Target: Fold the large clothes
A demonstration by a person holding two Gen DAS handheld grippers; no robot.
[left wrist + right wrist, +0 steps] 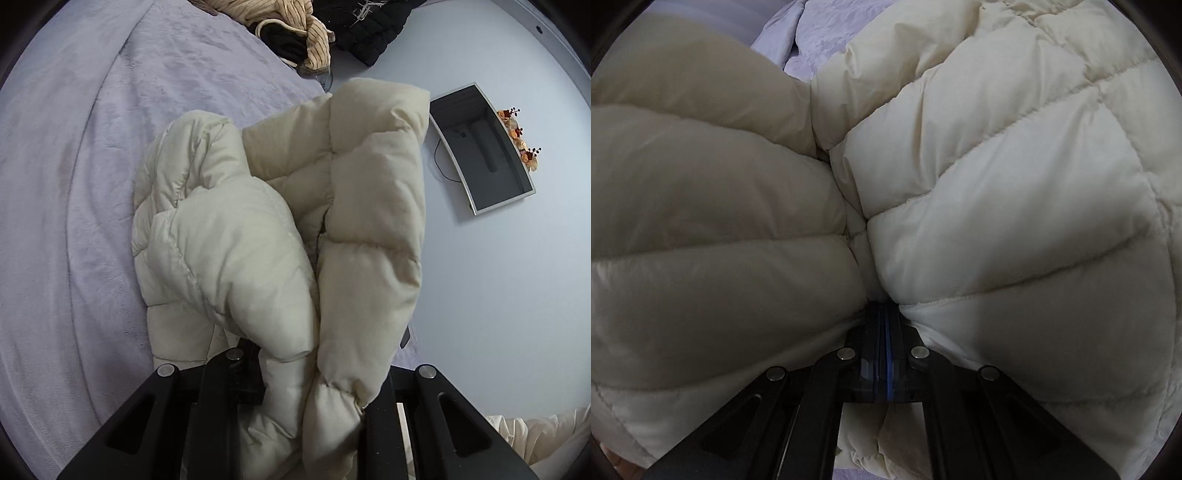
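Observation:
A cream quilted puffer jacket [280, 221] hangs bunched over a lilac blanket [74, 184] on the bed. My left gripper [310, 373] has a thick wad of the jacket between its fingers, which stand fairly wide apart around the padding; the fingertips are hidden by fabric. In the right wrist view the same jacket [997, 203] fills the frame. My right gripper [884, 332] is shut on a fold of it, the jaws pressed together with fabric billowing out on both sides.
A pile of other clothes, a striped tan garment [295, 26] and a black quilted one [373, 26], lies at the far end of the bed. A wall-mounted screen [484, 147] with small flowers [517, 136] beside it is on the pale wall at right.

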